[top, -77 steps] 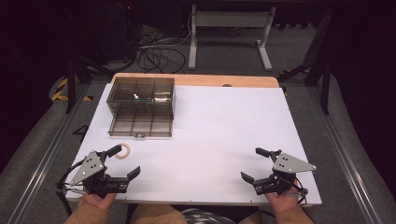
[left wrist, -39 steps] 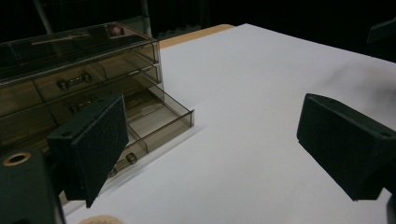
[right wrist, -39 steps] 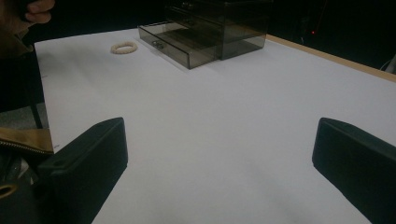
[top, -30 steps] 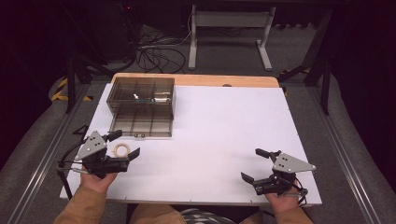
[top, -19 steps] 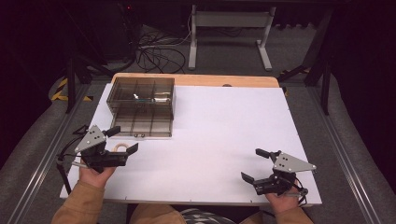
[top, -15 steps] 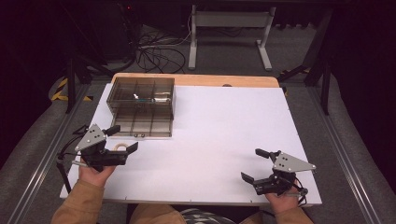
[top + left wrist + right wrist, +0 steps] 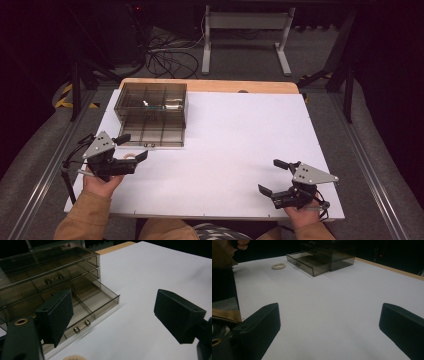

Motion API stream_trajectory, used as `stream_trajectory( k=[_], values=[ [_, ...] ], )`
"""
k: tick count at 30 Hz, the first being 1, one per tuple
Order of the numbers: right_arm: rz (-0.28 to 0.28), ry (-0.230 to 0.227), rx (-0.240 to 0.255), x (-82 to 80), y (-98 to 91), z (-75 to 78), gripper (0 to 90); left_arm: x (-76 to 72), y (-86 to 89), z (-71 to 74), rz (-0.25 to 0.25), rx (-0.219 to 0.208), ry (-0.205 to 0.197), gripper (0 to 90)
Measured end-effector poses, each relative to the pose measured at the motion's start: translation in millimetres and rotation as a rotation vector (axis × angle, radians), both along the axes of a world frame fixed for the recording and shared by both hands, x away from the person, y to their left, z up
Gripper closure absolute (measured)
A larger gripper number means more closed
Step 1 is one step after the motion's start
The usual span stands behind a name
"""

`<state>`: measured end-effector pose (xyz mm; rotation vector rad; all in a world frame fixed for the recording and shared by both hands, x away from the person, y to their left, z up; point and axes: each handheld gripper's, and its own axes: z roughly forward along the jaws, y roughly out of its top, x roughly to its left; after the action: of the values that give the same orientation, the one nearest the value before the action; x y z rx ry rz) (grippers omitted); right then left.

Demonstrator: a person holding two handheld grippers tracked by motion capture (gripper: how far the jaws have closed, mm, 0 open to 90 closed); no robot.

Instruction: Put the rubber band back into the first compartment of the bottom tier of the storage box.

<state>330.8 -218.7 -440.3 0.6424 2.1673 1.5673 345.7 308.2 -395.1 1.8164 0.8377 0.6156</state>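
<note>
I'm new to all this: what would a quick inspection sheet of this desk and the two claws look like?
Surface: white table top, wooden strip at the far edge.
Job's things: smoky clear drawer box, bottom drawer pulled open; cream ring lying on the table in front of it.
Clutter: nothing seen.
Claws: left claw over the ring, jaws apart and just closing a little, nothing gripped; right claw open, empty, near the front edge.
Cables: black tangle on the floor beyond.
Surroundings: dark room, grey metal stand.
</note>
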Motion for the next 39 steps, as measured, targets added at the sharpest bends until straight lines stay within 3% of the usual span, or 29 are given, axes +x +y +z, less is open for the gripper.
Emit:
stream_trajectory(
  k=[8,13,18,23,26,30,39],
  values=[
    [0.002,0.001,-0.001,0.1,0.1,-0.1,4.3,2.4,1.7,-0.4,0.007,0.013,0.010,20.8],
    [0.005,0.003,-0.002,-0.1,0.2,-0.1,4.5,7.9,5.1,-1.8,0.017,0.044,0.052,25.3],
    [0.007,0.004,-0.002,0.1,0.7,-0.3,4.6,16.8,9.7,-6.8,0.044,0.102,0.104,27.6],
    [0.012,0.006,-0.005,0.5,1.3,-0.6,4.8,22.9,14.4,-10.2,0.063,0.119,0.148,30.8],
    [0.012,0.006,-0.006,0.5,1.4,-0.7,4.9,30.0,21.0,-13.6,0.085,0.114,0.219,32.7],
    [0.013,0.010,-0.006,0.7,1.6,-1.0,5.0,36.7,26.5,-17.3,0.099,0.118,0.273,34.6],
    [0.012,0.011,-0.011,0.9,1.9,-1.1,5.1,48.3,29.7,-25.9,0.122,0.186,0.358,37.9]
  ],
)
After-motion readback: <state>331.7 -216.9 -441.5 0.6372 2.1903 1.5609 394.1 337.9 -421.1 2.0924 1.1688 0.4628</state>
